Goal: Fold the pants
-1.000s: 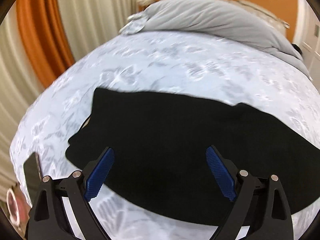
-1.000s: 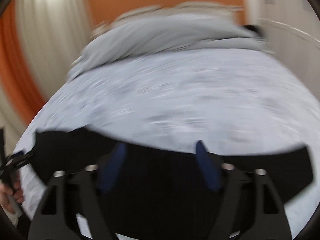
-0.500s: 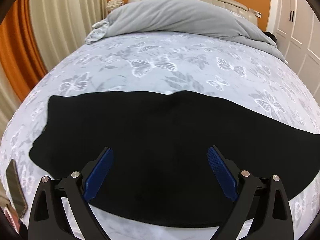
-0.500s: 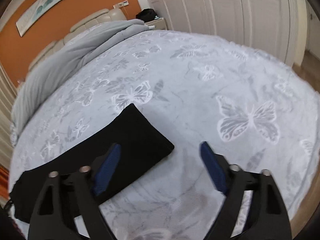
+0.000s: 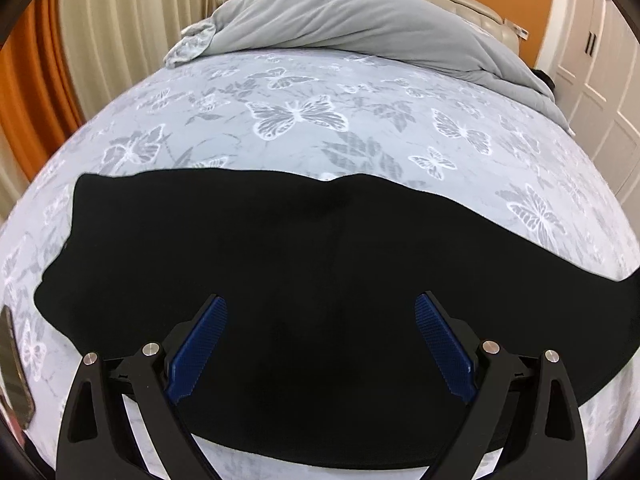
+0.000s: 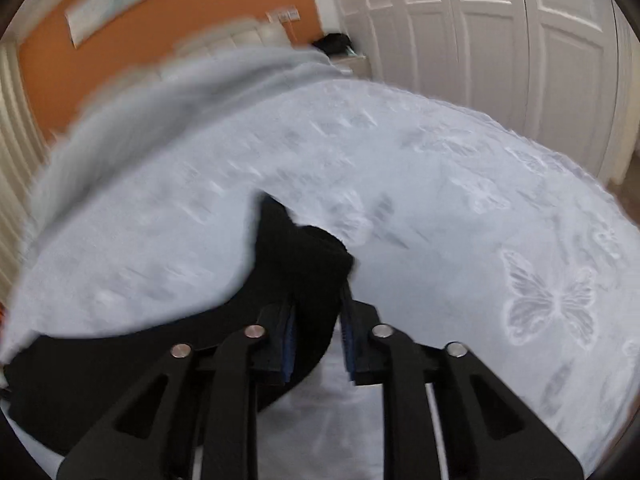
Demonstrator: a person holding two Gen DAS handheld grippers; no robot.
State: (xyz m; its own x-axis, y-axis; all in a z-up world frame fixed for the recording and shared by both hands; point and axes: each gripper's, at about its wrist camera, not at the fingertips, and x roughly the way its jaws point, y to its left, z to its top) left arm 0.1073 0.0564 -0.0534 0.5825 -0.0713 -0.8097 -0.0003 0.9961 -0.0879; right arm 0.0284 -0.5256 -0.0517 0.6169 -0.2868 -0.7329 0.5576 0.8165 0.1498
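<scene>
My right claw (image 6: 318, 320) has just been closing, and its blue pads now clamp the bunched leg end of the black pants (image 6: 304, 264), which pokes up between the fingers. The rest of the pants (image 5: 304, 280) lies in a long flat band across the butterfly-print bedspread (image 5: 296, 116), near the foot of the bed, with the grey duvet (image 5: 360, 20) piled well away by the headboard. My left claw (image 5: 320, 312) hangs over the middle of that band with its pads wide apart and nothing between them.

The step in hand, as I judge it, is carrying the leg end over toward the waist to make the lengthwise fold. To do it well I want the grip to take all the layers of the cuff, not only the top one; the right view is smeared, so I cannot tell how many layers are caught. I would lift just enough to clear the cloth, travel straight along the band so the edges line up, and let my left claw press or pin the middle where the crease should fall. A dark phone-like object (image 5: 16, 364) lies at the bed's left edge, clear of the path.
</scene>
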